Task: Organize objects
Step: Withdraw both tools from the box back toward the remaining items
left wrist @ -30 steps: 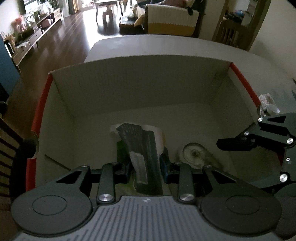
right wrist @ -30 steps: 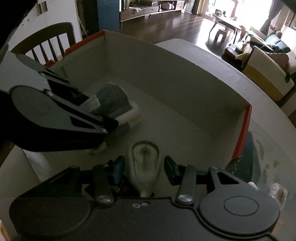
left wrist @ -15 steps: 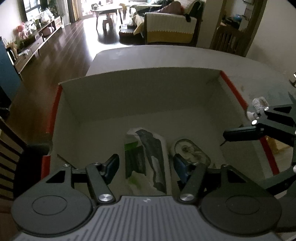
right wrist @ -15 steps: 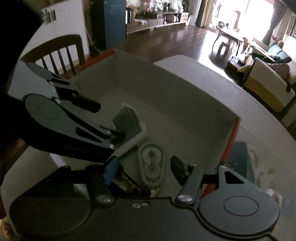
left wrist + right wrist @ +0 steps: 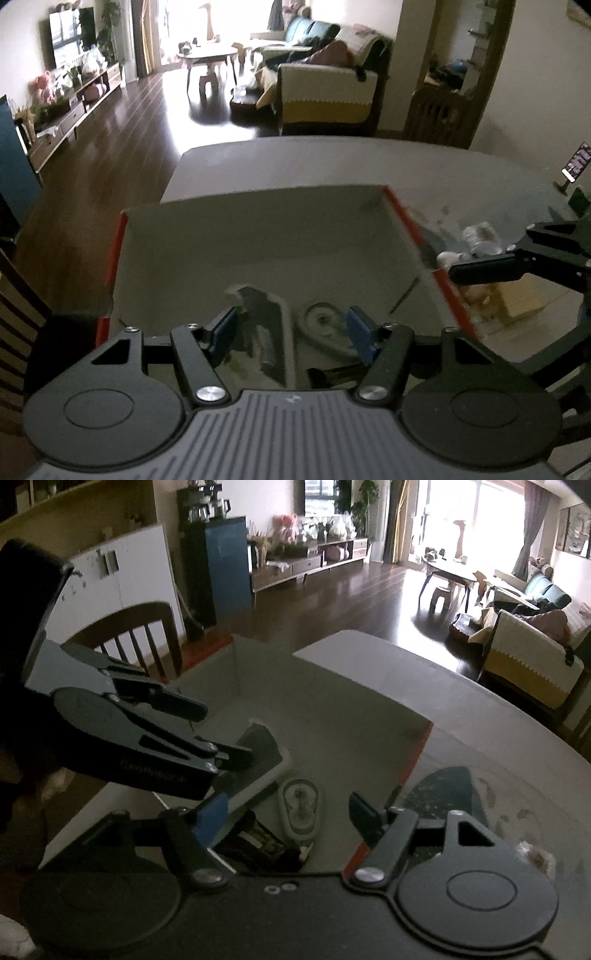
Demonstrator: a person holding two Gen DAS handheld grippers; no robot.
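A white cardboard box (image 5: 258,236) with red edges stands on the grey table; its far wall (image 5: 332,701) also shows in the right wrist view. On its floor lie a dark packet with a white border (image 5: 266,332), a clear oval tape dispenser (image 5: 325,325) and a small black item (image 5: 258,843). The packet (image 5: 258,753) and dispenser (image 5: 299,808) lie side by side. My left gripper (image 5: 293,328) hangs open above the box with nothing between its fingers. My right gripper (image 5: 288,814) is open and empty over the box's near right corner.
Crumpled clear wrapping (image 5: 480,240) and a small tan box (image 5: 517,299) lie on the table right of the box. A dark flat patch (image 5: 447,794) lies beside the box. A wooden chair (image 5: 140,635) stands at the left edge. A phone on a stand (image 5: 576,164) is far right.
Both grippers let go of their objects, opened wide and rose up and back from the box. The packet and the tape dispenser now lie on the box floor.
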